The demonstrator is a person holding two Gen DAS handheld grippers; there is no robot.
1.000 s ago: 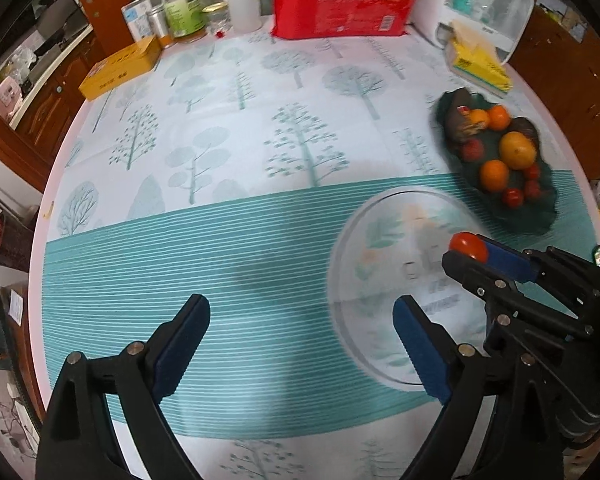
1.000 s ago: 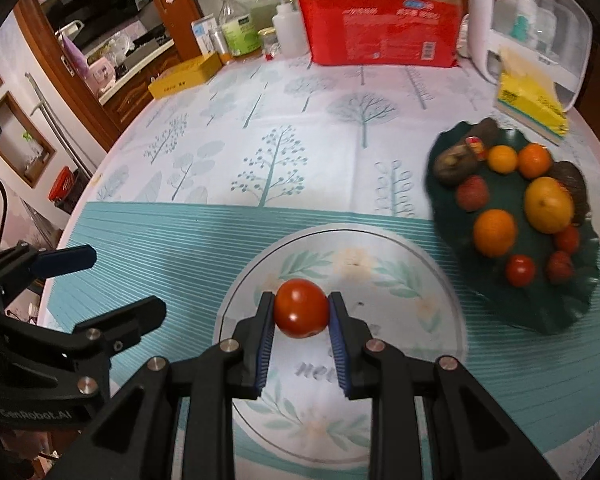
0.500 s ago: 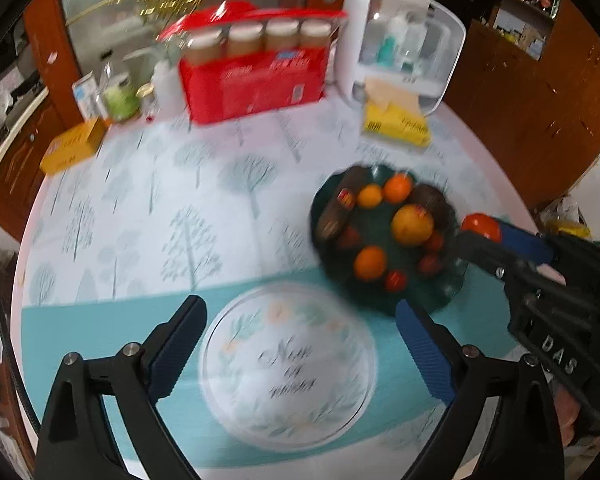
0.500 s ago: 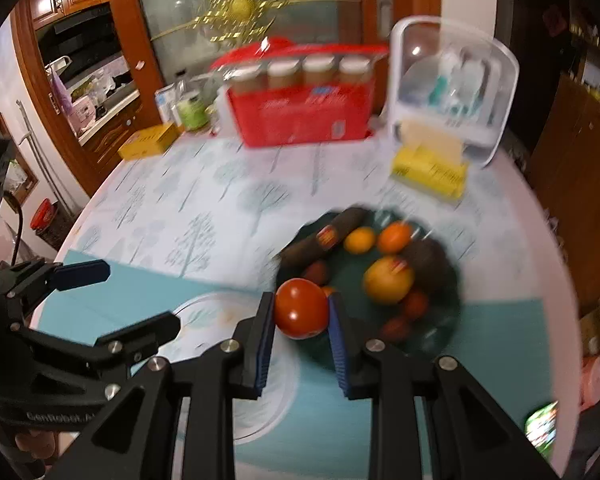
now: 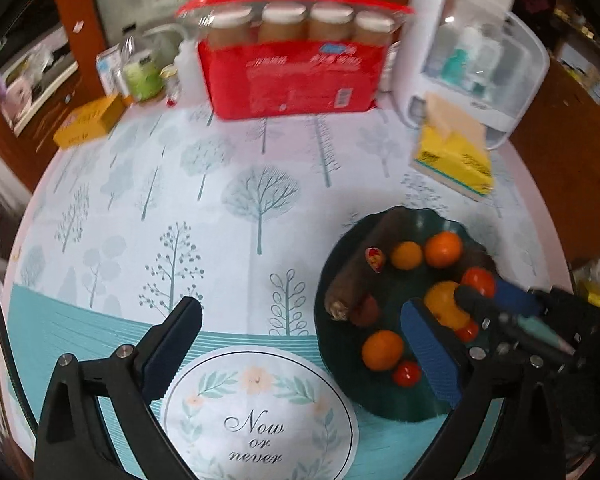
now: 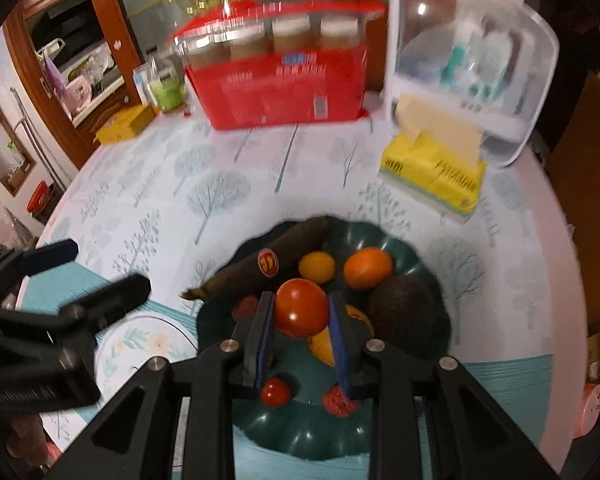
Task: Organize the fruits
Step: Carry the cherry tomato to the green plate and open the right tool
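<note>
At the bottom centre of the right wrist view, the right gripper (image 6: 301, 314) is clamped on a round red tomato (image 6: 301, 308), its blue pads pressing on both flanks — the fruit hangs over the dark green scalloped fruit dish (image 6: 440, 292), not yet resting on anything. In the left wrist view the left gripper (image 5: 300, 344) fills the lower frame with jaws opening wide and nothing between them, above the round white placemat printed with "Now or never" (image 5: 256, 412), which is bare. Just beyond the held tomato the dish already carries a long brown banana with a red sticker (image 6: 260, 264), a small yellow-orange citrus (image 6: 317, 267), a larger orange (image 6: 367, 267), a dark avocado (image 6: 408, 312) and small red fruits (image 6: 275, 393) at its near edge. The step in hand looks like carrying the tomato to the dish; next it needs lowering into a free hollow, likely near the centre, before the pads let go, or it may roll against its neighbours. Farther up stand a yellow tissue pack (image 6: 432, 176), a red-packaged set of jars (image 6: 276, 92) and a white clear-fronted box (image 6: 468, 64).
</note>
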